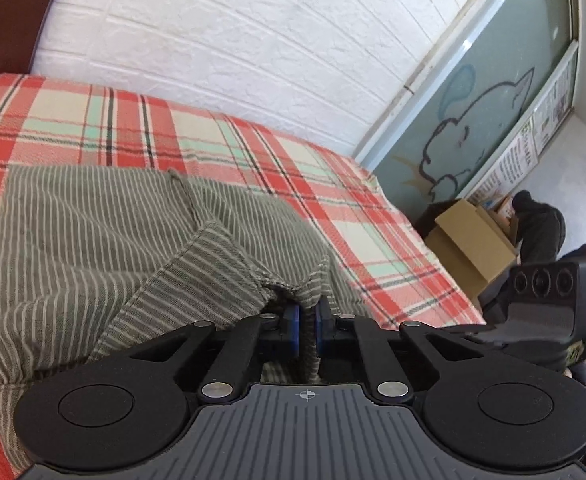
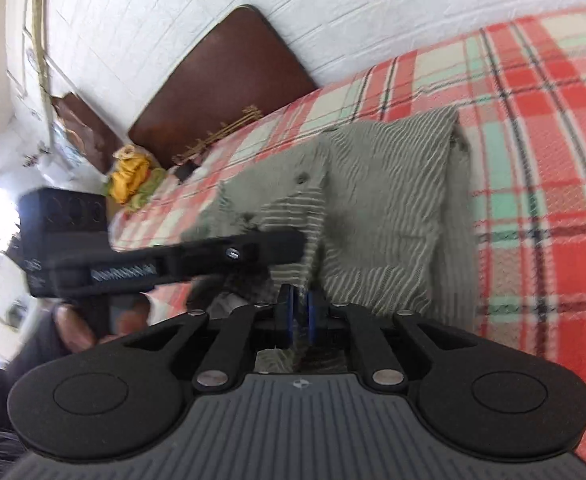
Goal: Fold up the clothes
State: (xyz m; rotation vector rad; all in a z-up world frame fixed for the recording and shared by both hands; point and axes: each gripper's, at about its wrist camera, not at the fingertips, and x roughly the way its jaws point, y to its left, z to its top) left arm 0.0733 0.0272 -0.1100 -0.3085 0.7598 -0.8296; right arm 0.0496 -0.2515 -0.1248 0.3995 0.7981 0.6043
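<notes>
A grey-green striped garment (image 1: 105,232) lies bunched on a red, cream and mint plaid bedspread (image 1: 93,120). My left gripper (image 1: 308,314) is shut on a raised fold at the garment's near edge, and cloth runs down between its blue pads (image 1: 292,332). In the right wrist view the same garment (image 2: 385,200) is partly folded over itself. My right gripper (image 2: 300,314) is shut on its near hem, with fabric between the blue pads (image 2: 288,316). The left gripper (image 2: 299,242) reaches in from the left, blurred, held by a hand (image 2: 73,328).
A white brick wall (image 1: 213,40) runs behind the bed, and a brown headboard (image 2: 221,92) stands at its end. A yellow cloth heap (image 2: 129,176) lies beside it. Cardboard boxes (image 1: 473,240) and two people (image 1: 541,232) are past the bed's far corner, under a painted glass panel (image 1: 473,112).
</notes>
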